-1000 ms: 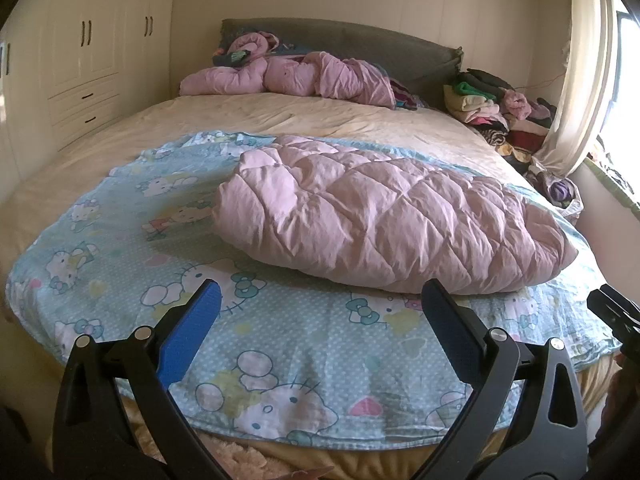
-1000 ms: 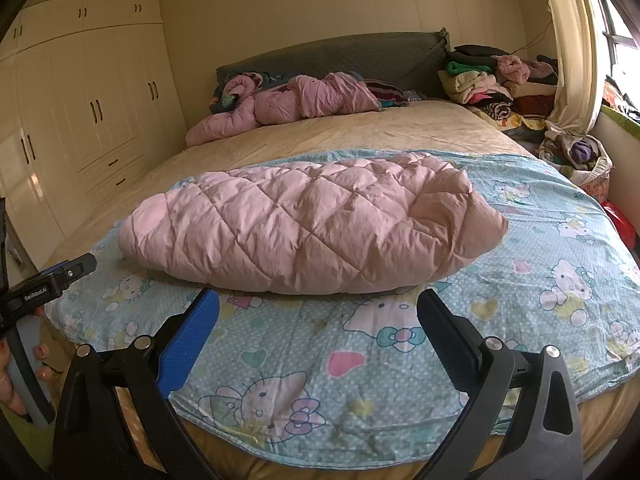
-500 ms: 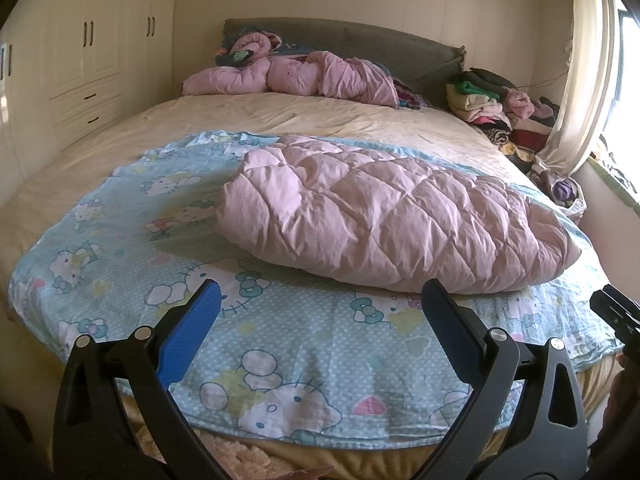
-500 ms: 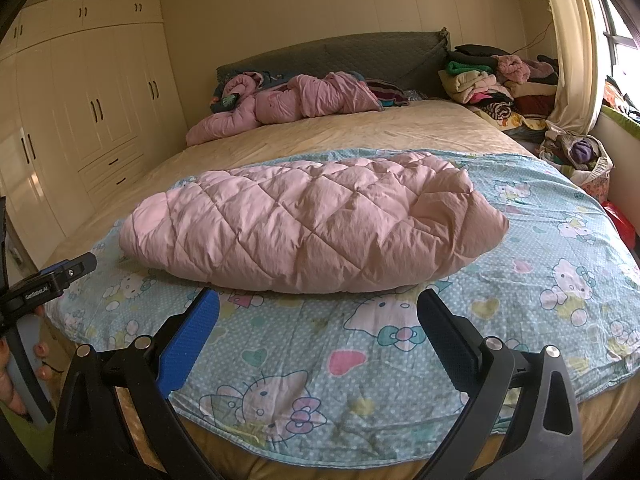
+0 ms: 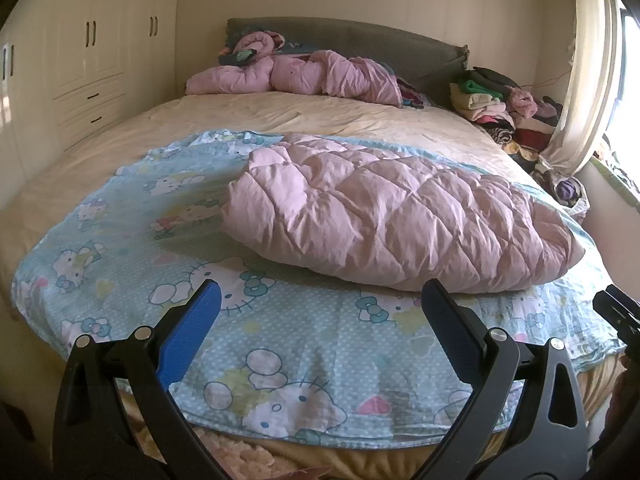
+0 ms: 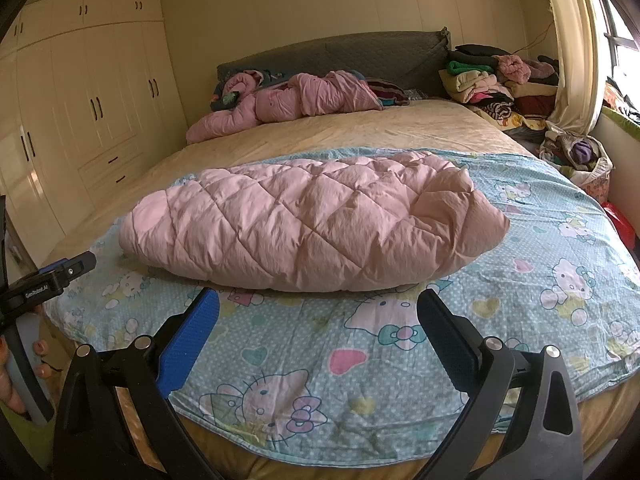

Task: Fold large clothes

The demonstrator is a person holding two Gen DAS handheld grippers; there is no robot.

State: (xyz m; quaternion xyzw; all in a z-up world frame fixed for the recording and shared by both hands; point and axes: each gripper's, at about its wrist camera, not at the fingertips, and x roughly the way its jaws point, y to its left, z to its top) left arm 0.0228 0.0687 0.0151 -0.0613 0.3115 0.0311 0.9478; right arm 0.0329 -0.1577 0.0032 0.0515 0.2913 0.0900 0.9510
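A pink quilted padded garment (image 5: 392,216) lies folded in a long bundle on a light-blue cartoon-print sheet (image 5: 280,332) across the foot of the bed; it also shows in the right wrist view (image 6: 316,224), on the same sheet (image 6: 520,280). My left gripper (image 5: 320,300) is open and empty, held over the sheet's near edge, short of the garment. My right gripper (image 6: 318,300) is open and empty, just in front of the garment's near side. The left gripper's tip (image 6: 68,268) shows at the left edge of the right wrist view.
A second crumpled pink padded garment (image 5: 296,76) lies at the grey headboard (image 6: 340,48). A pile of folded clothes (image 5: 500,108) sits at the bed's far right by the curtain (image 5: 588,64). White wardrobes (image 6: 88,100) line the left wall.
Both views have shifted only slightly; the left wrist view has drifted a little to the left. The garment has not moved and both grippers stay open.
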